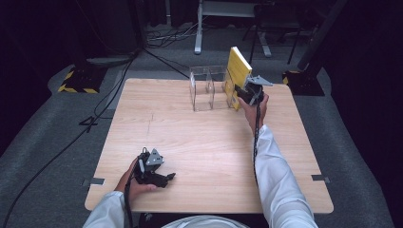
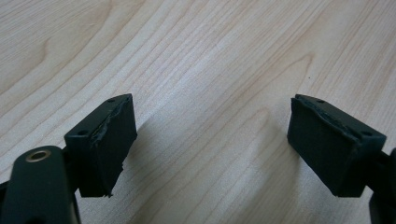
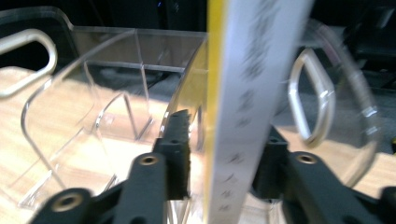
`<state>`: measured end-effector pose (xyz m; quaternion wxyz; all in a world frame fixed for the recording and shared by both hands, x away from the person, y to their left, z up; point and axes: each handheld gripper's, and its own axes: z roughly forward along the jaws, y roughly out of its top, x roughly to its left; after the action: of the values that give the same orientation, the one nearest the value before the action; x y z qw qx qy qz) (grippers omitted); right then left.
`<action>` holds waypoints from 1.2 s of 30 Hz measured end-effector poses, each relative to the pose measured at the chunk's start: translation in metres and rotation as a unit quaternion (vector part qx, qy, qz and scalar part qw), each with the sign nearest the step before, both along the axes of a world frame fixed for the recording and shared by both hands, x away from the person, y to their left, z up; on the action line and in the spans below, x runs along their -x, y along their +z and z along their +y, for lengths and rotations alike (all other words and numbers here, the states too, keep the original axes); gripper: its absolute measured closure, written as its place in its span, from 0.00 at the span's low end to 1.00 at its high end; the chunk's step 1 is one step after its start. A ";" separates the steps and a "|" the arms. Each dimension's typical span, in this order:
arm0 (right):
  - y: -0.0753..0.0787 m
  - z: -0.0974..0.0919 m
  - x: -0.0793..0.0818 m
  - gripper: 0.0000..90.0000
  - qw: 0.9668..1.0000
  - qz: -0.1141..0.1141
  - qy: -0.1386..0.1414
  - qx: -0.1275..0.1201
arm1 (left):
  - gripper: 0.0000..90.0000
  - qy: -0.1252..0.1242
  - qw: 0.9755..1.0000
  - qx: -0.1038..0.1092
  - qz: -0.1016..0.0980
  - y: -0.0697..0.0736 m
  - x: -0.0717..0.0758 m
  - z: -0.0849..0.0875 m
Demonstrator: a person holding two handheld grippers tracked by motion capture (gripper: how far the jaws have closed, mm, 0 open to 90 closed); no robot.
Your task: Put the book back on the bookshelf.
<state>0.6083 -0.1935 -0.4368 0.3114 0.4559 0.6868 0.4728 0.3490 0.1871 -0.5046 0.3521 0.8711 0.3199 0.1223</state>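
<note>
A yellow book (image 1: 237, 69) stands tilted over the right end of a clear acrylic rack (image 1: 202, 90) at the back of the wooden table (image 1: 199, 142). My right gripper (image 1: 240, 92) is shut on the book's lower part. In the right gripper view the book's white page edge and yellow cover (image 3: 247, 93) rise between the jaws of the right gripper (image 3: 222, 154), with the rack's dividers (image 3: 84, 93) just behind. My left gripper (image 1: 168, 178) rests near the front left edge, open. Bare wood (image 2: 196, 56) lies between the spread jaws of the left gripper (image 2: 212, 144).
The rack has several upright compartments with rounded walls and handle cut-outs. Off the table, a stand base with yellow-black stripes (image 1: 76, 80) sits at the back left, and cables run across the grey floor. Small metal brackets (image 1: 96, 181) mark the table's side edges.
</note>
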 end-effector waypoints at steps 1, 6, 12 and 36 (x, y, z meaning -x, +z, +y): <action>-0.001 -0.001 0.001 0.65 1.000 0.003 0.000 0.002 | 0.18 0.000 1.000 0.000 0.000 0.000 0.000 0.000; -0.001 -0.004 0.004 0.58 1.000 0.009 0.006 0.016 | 0.18 0.000 1.000 0.000 0.000 0.000 0.000 0.000; 0.001 -0.011 0.007 0.43 0.999 0.025 0.013 0.022 | 0.18 0.000 1.000 0.000 0.000 0.000 0.000 0.000; 0.004 -0.020 0.031 0.33 0.991 0.054 0.038 0.115 | 0.18 0.000 1.000 0.000 0.000 0.000 0.000 0.000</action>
<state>0.5772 -0.2133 -0.4325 0.3062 0.4156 0.7691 0.3768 0.3490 0.1871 -0.5046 0.3519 0.8710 0.3202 0.1224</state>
